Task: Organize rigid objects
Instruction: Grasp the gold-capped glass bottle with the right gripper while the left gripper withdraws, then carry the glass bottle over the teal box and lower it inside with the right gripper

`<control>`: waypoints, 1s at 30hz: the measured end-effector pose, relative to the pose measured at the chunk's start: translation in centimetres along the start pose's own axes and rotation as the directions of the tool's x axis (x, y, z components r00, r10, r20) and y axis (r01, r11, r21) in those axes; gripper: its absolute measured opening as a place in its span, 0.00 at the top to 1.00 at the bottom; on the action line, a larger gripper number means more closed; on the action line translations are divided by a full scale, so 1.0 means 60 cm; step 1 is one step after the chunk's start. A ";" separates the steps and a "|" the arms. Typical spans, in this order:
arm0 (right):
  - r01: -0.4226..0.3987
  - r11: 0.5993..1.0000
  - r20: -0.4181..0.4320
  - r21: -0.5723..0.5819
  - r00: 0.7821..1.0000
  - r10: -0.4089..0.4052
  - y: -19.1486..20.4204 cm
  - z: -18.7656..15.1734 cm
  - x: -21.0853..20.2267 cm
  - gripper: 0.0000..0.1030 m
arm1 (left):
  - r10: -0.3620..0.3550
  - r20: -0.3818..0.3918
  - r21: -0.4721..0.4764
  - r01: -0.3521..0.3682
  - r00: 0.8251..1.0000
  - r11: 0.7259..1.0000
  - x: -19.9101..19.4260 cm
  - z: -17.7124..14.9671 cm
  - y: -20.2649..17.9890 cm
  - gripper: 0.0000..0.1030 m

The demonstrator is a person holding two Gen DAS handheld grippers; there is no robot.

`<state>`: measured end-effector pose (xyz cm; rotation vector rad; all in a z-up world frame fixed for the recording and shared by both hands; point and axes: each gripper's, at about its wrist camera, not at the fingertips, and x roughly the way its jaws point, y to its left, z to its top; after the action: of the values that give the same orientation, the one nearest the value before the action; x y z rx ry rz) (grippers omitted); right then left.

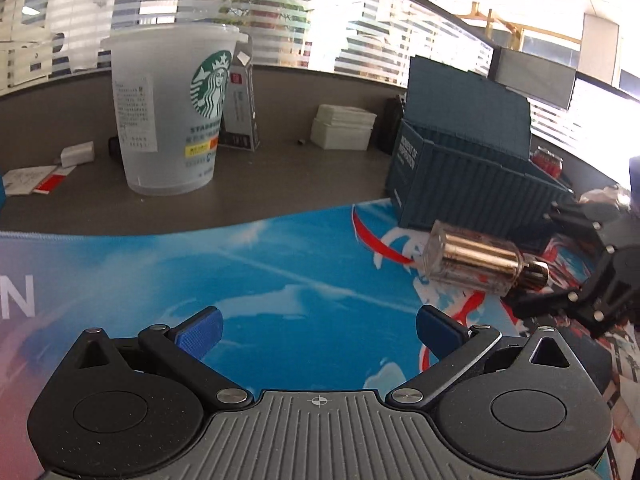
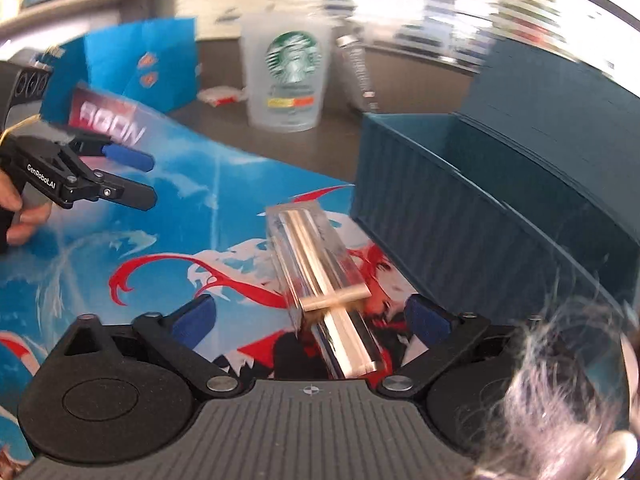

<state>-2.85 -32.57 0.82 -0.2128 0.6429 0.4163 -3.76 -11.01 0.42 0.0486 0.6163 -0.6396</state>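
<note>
A clear bottle with a gold core and dark gold cap lies on its side on the blue printed mat, just in front of the teal container-shaped box. In the right wrist view the bottle lies lengthwise between the wide-apart blue pads of my right gripper, and neither pad touches it. From the left wrist view my right gripper straddles the bottle's cap end. My left gripper stands open over bare mat, left of the bottle, with nothing between its fingers; it also shows as the left gripper held by a hand.
A frosted Starbucks cup stands on the grey desk beyond the mat, a dark carton behind it. White stacked boxes sit further back. The teal box is open on top. A blue paper bag stands at the left. Hair blocks the lower right.
</note>
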 end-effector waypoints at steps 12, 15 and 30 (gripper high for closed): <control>-0.083 0.996 -0.146 -0.039 0.986 0.076 -0.020 0.047 0.064 0.52 | -0.023 -0.024 -0.018 0.022 0.999 1.000 0.001 -0.009 0.004 0.00; -0.092 0.996 -0.176 -0.015 0.981 0.088 -0.023 0.055 0.069 0.61 | -0.017 -0.027 -0.012 0.017 0.999 1.000 0.002 -0.009 0.002 0.00; -0.073 0.986 -0.256 -0.148 0.966 0.033 0.027 0.097 0.041 0.66 | -0.001 -0.035 0.005 0.002 0.999 1.000 0.006 -0.010 -0.002 0.00</control>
<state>1.30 -28.51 3.76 -0.4037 0.8692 0.4964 -3.93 -11.16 -0.24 0.0646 0.6490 -0.6430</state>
